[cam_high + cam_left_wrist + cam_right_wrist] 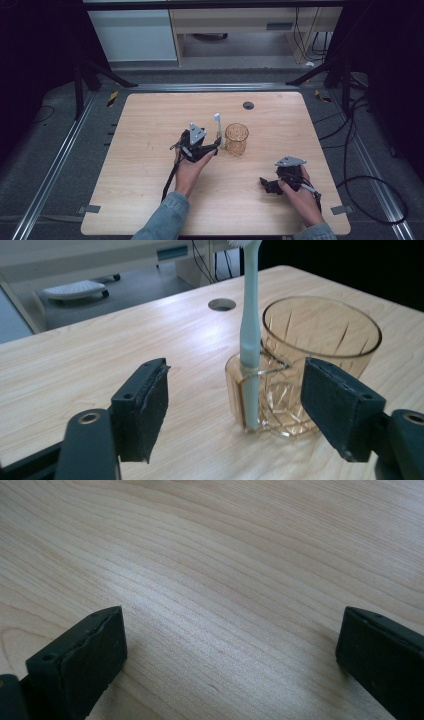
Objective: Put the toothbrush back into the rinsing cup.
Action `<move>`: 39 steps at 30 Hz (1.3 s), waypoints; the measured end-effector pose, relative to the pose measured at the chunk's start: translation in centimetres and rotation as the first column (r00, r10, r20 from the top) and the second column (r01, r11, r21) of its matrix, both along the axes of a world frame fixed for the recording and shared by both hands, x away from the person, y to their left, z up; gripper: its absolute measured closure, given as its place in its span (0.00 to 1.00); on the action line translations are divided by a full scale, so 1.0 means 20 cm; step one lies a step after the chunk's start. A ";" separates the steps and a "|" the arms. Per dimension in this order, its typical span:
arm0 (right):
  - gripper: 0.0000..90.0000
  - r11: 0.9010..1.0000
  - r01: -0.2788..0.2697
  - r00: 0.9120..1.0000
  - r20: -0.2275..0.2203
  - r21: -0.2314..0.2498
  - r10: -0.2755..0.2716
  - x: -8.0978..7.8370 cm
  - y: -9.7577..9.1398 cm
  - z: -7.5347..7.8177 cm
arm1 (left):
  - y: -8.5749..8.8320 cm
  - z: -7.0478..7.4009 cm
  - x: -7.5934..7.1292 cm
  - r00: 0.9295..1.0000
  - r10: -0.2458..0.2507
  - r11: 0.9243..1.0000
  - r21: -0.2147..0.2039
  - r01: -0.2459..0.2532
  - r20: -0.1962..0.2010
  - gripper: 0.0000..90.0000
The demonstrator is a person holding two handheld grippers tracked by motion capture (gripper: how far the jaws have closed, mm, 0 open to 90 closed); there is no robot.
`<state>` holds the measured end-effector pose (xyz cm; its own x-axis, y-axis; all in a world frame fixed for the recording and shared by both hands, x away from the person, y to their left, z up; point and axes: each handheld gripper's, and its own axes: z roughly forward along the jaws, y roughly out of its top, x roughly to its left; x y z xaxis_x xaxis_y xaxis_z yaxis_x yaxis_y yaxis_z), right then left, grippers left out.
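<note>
An amber glass cup stands upright near the middle of the wooden table. A pale blue toothbrush stands upright in the small holder on the cup's left side, bristles at the top. My left gripper is open, its jaws apart on either side of the toothbrush handle and not touching it. My right gripper rests low near the table's front right, open, with bare wood between its jaws.
A round cable hole lies in the table behind the cup. Cables trail on the floor to the right. White cabinets and a desk stand beyond the table.
</note>
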<state>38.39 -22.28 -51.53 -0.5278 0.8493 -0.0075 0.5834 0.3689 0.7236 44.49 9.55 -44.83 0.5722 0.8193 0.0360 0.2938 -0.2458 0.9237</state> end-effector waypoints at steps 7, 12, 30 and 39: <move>0.00 1.000 0.001 1.000 0.000 0.000 -0.001 0.00 0.00 0.00 | 0.05 0.01 -0.01 0.998 0.000 0.998 0.059 0.003 -0.062 0.22; 0.00 1.000 0.004 1.000 0.000 -0.001 -0.004 0.00 0.00 0.00 | 0.08 0.01 -0.01 0.994 -0.005 0.995 0.098 0.015 -0.105 0.16; 0.00 1.000 0.022 1.000 -0.001 0.001 -0.022 -0.03 0.01 0.00 | 0.38 0.03 -0.01 0.972 0.031 0.983 0.186 0.014 -0.234 0.08; 0.00 1.000 0.023 1.000 -0.001 0.001 -0.023 -0.03 0.01 0.00 | 0.59 -0.03 -0.05 0.959 0.085 0.980 0.198 -0.031 -0.271 0.08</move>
